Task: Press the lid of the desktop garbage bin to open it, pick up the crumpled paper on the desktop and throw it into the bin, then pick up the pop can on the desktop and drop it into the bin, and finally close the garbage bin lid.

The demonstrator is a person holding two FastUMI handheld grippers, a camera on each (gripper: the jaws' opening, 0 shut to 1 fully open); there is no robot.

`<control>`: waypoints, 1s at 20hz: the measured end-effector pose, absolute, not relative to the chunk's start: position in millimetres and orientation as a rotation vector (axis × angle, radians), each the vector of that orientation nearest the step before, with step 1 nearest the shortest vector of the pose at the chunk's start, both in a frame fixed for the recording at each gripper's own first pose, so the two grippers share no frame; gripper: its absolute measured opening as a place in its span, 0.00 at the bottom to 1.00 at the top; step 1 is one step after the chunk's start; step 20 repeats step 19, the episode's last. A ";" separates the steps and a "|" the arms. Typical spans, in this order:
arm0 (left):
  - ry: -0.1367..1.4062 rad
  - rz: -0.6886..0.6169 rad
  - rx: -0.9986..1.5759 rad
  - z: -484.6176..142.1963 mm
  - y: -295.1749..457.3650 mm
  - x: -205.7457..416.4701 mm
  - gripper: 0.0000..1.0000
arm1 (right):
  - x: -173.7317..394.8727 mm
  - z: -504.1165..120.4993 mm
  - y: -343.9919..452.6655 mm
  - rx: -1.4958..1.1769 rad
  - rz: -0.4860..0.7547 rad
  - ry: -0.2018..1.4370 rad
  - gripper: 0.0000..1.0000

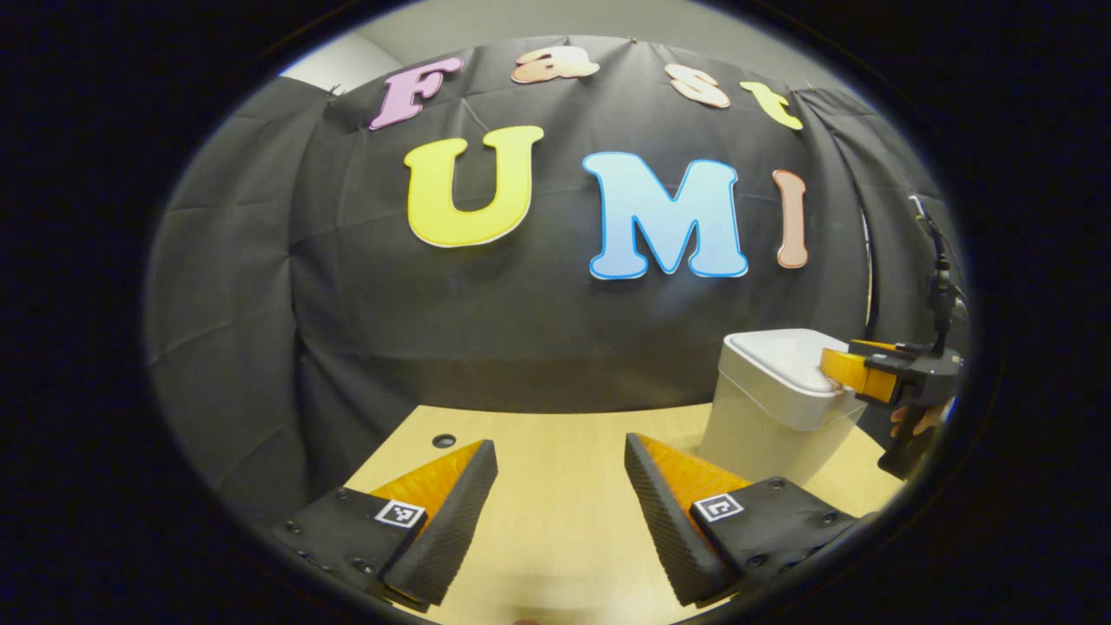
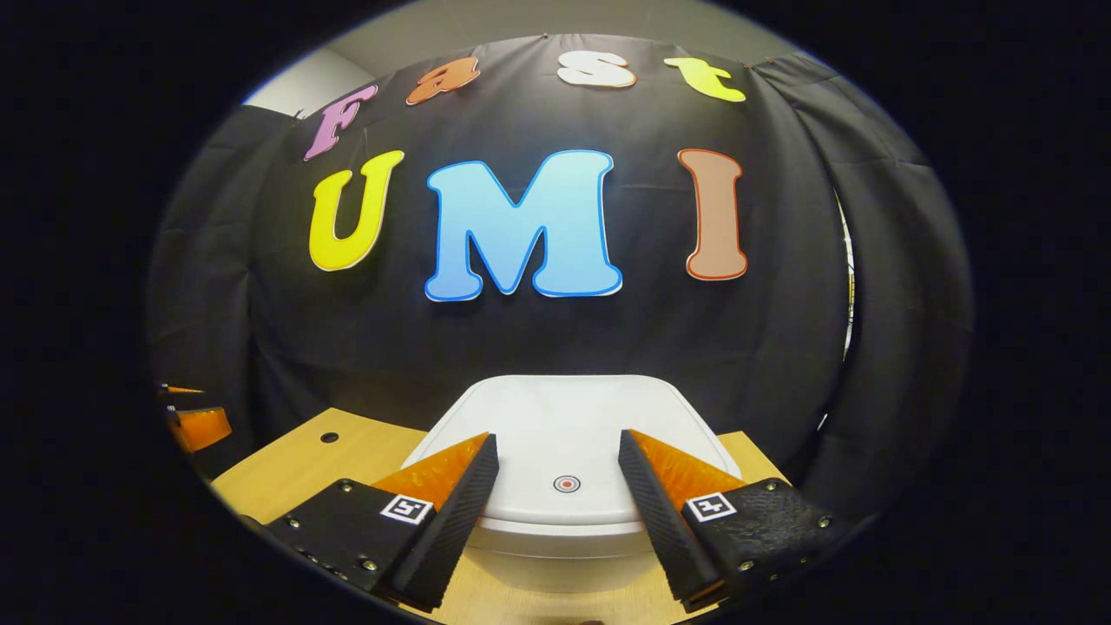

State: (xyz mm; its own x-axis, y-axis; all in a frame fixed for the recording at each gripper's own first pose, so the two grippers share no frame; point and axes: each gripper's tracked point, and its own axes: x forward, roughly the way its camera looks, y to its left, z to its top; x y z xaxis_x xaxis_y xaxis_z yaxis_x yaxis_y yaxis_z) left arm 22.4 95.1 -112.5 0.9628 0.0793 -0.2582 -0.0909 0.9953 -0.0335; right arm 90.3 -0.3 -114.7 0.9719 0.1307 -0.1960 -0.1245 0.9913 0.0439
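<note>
The white desktop bin stands at the table's right side with its lid down. A small red dot marks the lid near its front edge. My right gripper hovers open just above the lid, one finger on each side of the dot; I cannot tell whether it touches. In the left gripper view the right gripper reaches over the lid's right edge, held by a hand. My left gripper is open over the bare wooden table, left of the bin, with nothing between its fingers.
A small round hole sits in the tabletop near its far left corner. The black cloth wall hangs close behind the table and the bin. The left gripper shows at the far left edge of the right gripper view.
</note>
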 end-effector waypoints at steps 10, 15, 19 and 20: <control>0.163 0.035 -0.057 -62.5 72.3 25.6 0.99 | 33.1 -59.5 8.1 0.035 0.118 0.128 0.93; 0.105 -0.068 -0.031 -23.3 26.3 20.9 0.99 | -17.4 -9.8 5.7 0.057 0.066 0.039 0.93; 0.065 -0.168 -0.053 3.0 -33.4 10.9 0.99 | -46.8 12.8 -14.5 0.056 0.019 -0.009 0.93; 0.065 -0.168 -0.053 3.0 -33.4 10.9 0.99 | -46.8 12.8 -14.5 0.056 0.019 -0.009 0.93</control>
